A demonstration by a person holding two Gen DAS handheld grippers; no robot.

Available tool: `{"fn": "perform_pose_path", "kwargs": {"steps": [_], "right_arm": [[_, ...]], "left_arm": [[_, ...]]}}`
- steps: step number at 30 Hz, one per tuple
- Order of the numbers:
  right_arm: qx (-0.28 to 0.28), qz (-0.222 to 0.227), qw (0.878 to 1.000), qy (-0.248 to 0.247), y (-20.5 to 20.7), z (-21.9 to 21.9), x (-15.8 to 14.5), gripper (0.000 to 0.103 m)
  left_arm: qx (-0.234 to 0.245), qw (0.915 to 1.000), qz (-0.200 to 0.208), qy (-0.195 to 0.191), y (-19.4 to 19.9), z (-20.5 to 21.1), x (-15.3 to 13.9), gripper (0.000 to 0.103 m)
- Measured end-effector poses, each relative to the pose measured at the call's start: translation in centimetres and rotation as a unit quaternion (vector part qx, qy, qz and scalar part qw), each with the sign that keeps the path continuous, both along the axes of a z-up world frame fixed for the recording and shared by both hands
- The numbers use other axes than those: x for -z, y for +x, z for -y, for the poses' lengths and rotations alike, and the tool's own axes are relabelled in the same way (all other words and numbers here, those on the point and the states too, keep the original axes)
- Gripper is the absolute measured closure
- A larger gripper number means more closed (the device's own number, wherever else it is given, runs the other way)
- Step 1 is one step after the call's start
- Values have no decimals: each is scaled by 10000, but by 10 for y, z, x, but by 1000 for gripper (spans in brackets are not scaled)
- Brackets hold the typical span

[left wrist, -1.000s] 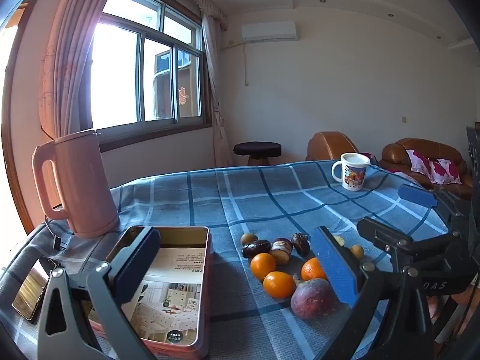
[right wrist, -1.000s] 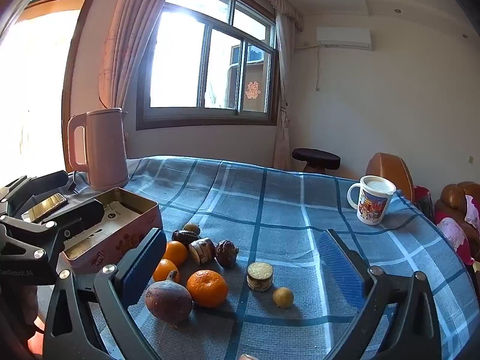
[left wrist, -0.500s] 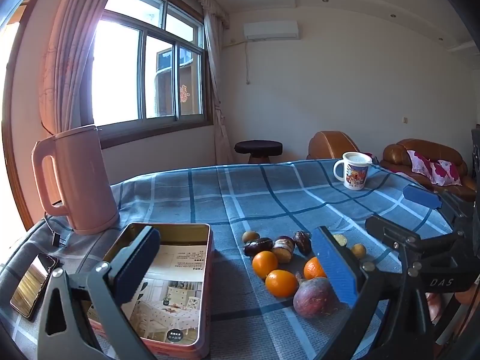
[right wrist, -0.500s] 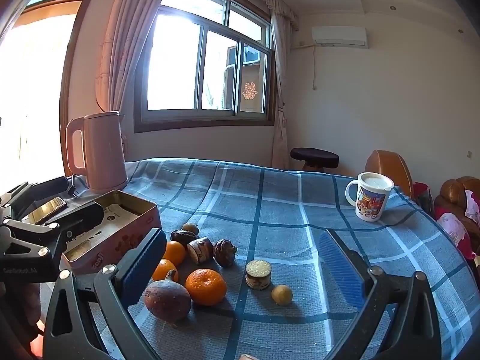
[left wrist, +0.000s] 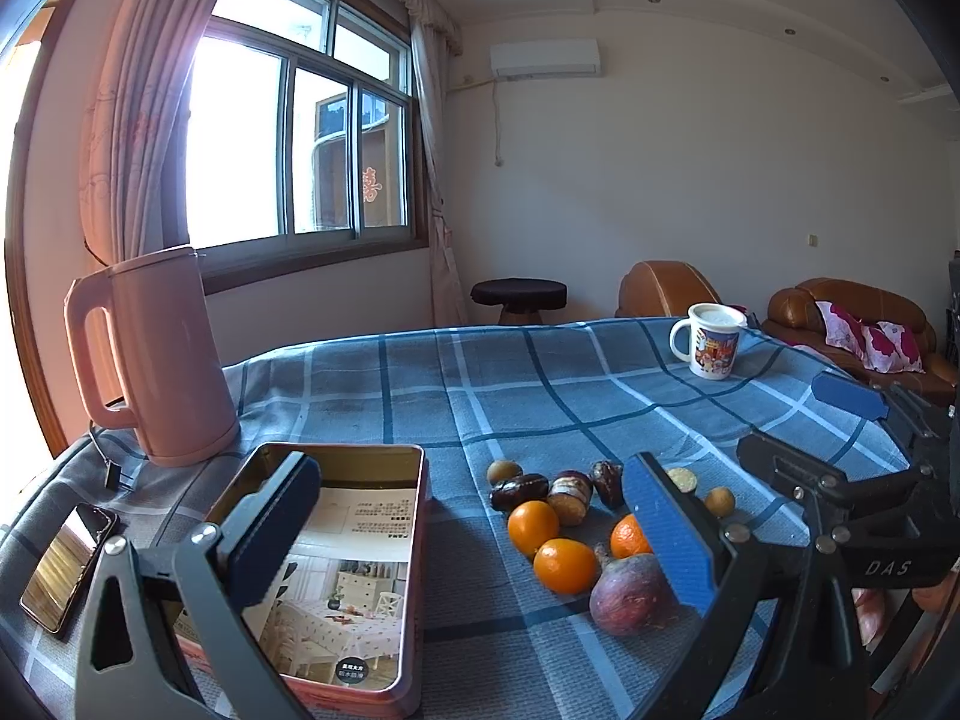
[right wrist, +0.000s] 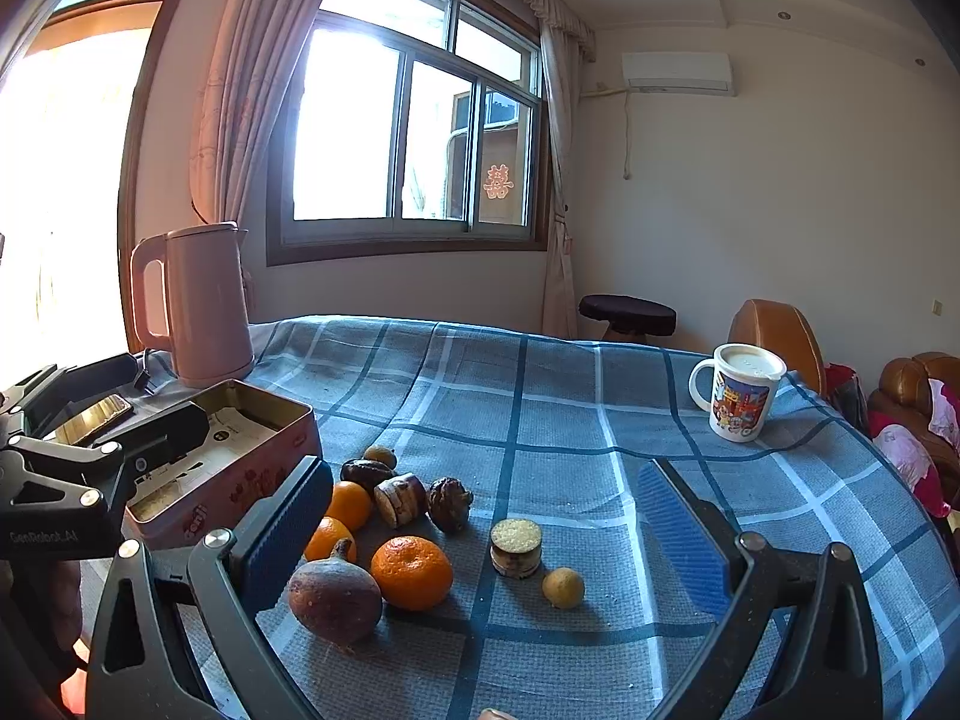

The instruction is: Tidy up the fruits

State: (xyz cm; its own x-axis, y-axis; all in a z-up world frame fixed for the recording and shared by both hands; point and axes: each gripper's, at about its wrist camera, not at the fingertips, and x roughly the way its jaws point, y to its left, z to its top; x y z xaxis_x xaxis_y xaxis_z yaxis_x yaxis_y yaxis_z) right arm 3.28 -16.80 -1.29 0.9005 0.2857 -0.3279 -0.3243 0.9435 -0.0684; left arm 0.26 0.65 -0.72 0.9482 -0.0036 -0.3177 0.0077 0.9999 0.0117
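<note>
Several fruits lie in a cluster on the blue checked cloth: three oranges [right wrist: 411, 571], a purple fruit [right wrist: 333, 600], a small yellow fruit [right wrist: 563, 587], dark fruits [right wrist: 449, 503] and a cut round piece [right wrist: 515, 547]. The cluster also shows in the left wrist view, with the purple fruit [left wrist: 630, 593] nearest. An open pink tin [left wrist: 336, 540] with a printed sheet inside sits to the left of them. My left gripper [left wrist: 474, 528] is open and empty above the tin's right side. My right gripper [right wrist: 486, 534] is open and empty above the fruits.
A pink kettle [left wrist: 150, 360] stands at the back left, with a phone [left wrist: 66, 564] near the left edge. A white printed mug [right wrist: 738, 399] stands at the far right of the table [right wrist: 540, 396]. Sofas and a stool are beyond.
Both grippers have shifted slightly, so the views have drifted a little. Both stay open and the fruits have not moved.
</note>
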Motion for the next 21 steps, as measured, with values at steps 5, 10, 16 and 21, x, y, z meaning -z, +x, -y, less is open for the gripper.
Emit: {"fn": "perform_pose_path", "kwargs": {"steps": [5,10,16,21], "right_arm": [[-5,-7,10000,2,-1,-1,2,1],[-15,-14,10000,19,-2,0,4,1],[-9,-28,10000,21,-2,1,6,1],[-8,-30,10000,29,-3,2,7,1]], "left_arm": [[-9,10000,-5,-3,0,0,0,0],[-11,10000,-16,-9,-1,-1,2,0],[-11,10000,-16,-9,-1,-1,2,0],[-12,10000,-22,-14,-1,-1,2,0]]}}
